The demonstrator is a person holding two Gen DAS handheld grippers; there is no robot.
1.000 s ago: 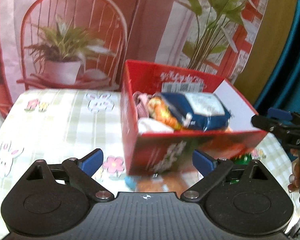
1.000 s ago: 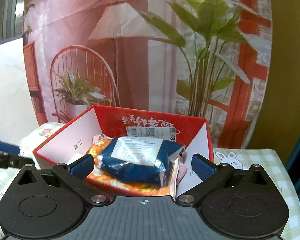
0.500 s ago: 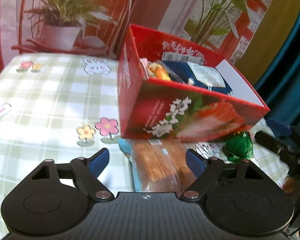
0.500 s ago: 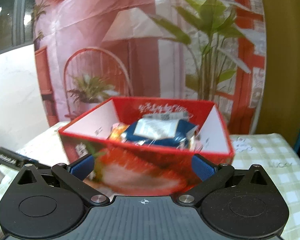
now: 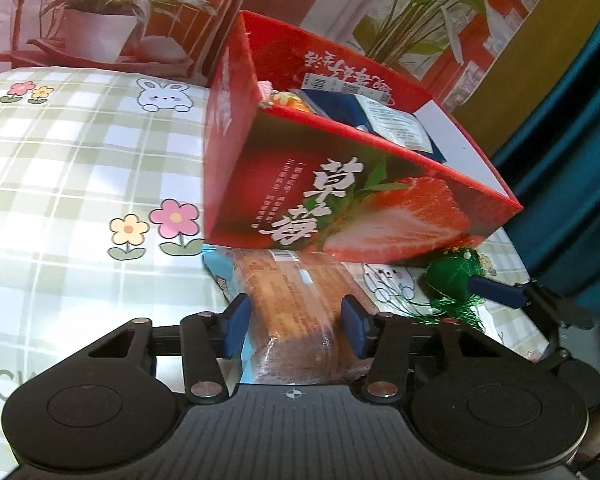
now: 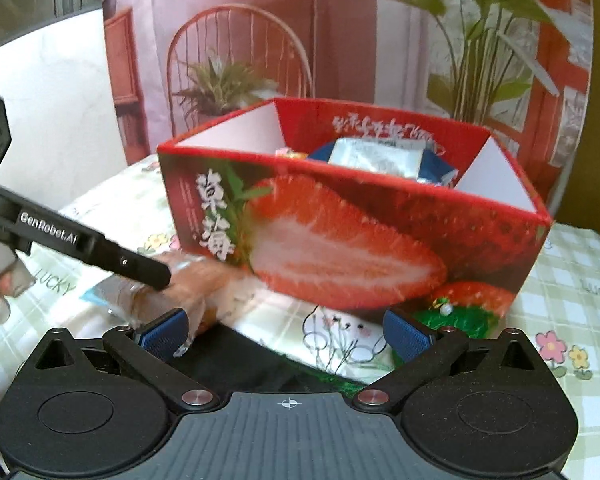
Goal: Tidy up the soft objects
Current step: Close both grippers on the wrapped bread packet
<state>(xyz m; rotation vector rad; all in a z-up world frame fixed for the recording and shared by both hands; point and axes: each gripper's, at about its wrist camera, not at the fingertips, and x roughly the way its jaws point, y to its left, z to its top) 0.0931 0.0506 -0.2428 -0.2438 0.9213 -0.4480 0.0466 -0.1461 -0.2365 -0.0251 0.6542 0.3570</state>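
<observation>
A red strawberry box [image 5: 340, 184] stands on the checked tablecloth and holds a dark blue packet [image 5: 384, 124] and other soft items. A wrapped brown bread loaf [image 5: 292, 304] lies in front of the box. My left gripper [image 5: 296, 326] has its blue pads on both sides of the loaf, touching it. A green netted ball [image 5: 448, 280] lies at the box's right corner. My right gripper [image 6: 286, 334] is open and empty, low in front of the box [image 6: 340, 232], with the green ball [image 6: 460, 316] by its right pad and the loaf [image 6: 180, 292] to its left.
The tablecloth [image 5: 80, 168] has bunny and flower prints. A printed backdrop with a chair and plants [image 6: 240, 80] hangs behind the table. A teal curtain [image 5: 572, 120] is at the right. The left gripper's arm [image 6: 72, 244] crosses the right wrist view.
Both grippers have dropped from above the box to table level in front of it. My left gripper has narrowed around the bread loaf. My right gripper has come down by the green ball.
</observation>
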